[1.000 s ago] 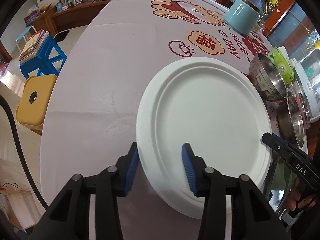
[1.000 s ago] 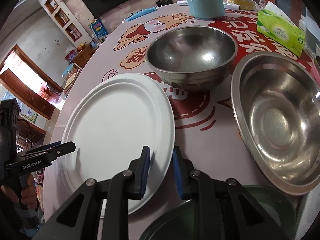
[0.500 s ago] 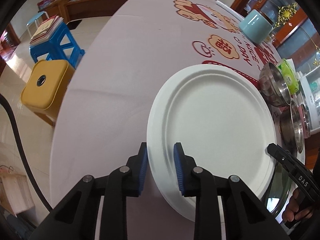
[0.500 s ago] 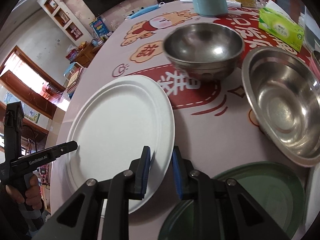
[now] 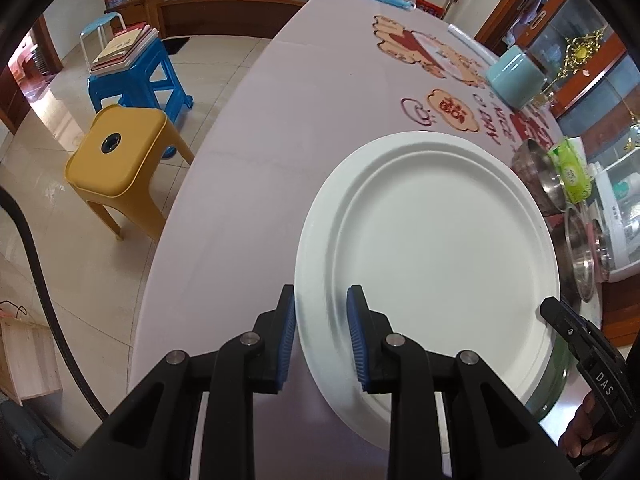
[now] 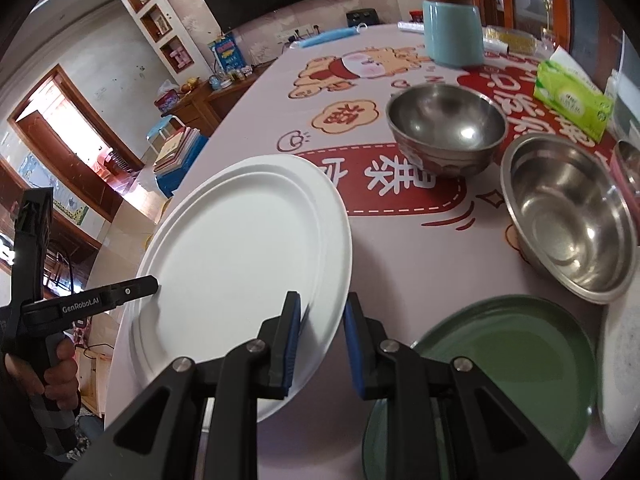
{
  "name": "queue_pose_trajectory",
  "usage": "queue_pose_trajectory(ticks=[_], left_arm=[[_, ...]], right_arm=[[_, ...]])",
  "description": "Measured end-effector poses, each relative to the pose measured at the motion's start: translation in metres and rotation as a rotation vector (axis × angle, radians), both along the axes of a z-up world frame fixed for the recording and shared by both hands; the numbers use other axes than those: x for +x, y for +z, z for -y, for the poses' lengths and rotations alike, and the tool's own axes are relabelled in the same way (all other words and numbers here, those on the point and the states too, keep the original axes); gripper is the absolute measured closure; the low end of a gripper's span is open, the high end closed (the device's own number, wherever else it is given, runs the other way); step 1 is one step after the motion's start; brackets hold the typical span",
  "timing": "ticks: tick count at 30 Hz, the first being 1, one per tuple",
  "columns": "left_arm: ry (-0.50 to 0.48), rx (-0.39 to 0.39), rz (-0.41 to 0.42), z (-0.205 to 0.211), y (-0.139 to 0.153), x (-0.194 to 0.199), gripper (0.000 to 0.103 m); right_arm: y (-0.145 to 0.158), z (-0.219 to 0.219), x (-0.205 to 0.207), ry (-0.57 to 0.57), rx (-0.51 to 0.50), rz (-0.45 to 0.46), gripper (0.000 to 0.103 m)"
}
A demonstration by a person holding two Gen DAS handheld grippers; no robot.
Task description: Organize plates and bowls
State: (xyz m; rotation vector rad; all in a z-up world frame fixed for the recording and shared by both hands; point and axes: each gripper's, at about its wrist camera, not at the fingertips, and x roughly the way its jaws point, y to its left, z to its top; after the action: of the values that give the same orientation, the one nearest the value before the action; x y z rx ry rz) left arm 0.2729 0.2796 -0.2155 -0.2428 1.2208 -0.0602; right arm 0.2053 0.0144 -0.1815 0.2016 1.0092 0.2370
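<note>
Broadly, a long table (image 5: 280, 128) fills both views, covered in a smooth pale cloth printed with red banners and cartoon figures. Above it a large round white plate (image 5: 432, 264) is held tilted and clear of the cloth; it is matte, with a pressed stepped rim, and looks like moulded paper or pulp. The left gripper (image 5: 321, 332) pinches the plate's near left rim, one ribbed blue pad outside the edge and one on the inner face. The left gripper's jaws have just been closing, with the rim between them. The right gripper (image 6: 319, 334) is clamped on the opposite edge in the same manner, its blue pads pressed to either side of the rim, so the plate spans the two tools. In the right wrist view a hand (image 6: 60, 376) grips the left tool's black handle.

Just beside the right gripper, under the plate's edge, lies a flat dark green plate (image 6: 508, 360) with a glossy surface. Beyond it sits a wide shiny steel bowl (image 6: 568, 224), and further back a smaller, deeper steel bowl (image 6: 446, 128), both polished and round, close together but apart. A pale blue cylindrical container (image 6: 452, 32) stands at the far end, with a green tissue pack (image 6: 572, 100) near the bowls.
</note>
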Motion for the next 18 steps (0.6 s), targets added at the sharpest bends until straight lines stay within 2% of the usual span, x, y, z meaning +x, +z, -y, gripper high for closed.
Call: queue_pose_trajectory(ticks=[9, 18], left_arm=[[-0.048, -0.033, 0.105, 0.011, 0.041, -0.041, 0.079], [-0.108, -0.032, 0.191, 0.043, 0.074, -0.082, 0.079]], right_arm=[[0.035, 0.012, -0.053, -0.031, -0.018, 0.110, 0.081], [0.062, 0.031, -0.110, -0.080, -0.057, 0.222, 0.081]])
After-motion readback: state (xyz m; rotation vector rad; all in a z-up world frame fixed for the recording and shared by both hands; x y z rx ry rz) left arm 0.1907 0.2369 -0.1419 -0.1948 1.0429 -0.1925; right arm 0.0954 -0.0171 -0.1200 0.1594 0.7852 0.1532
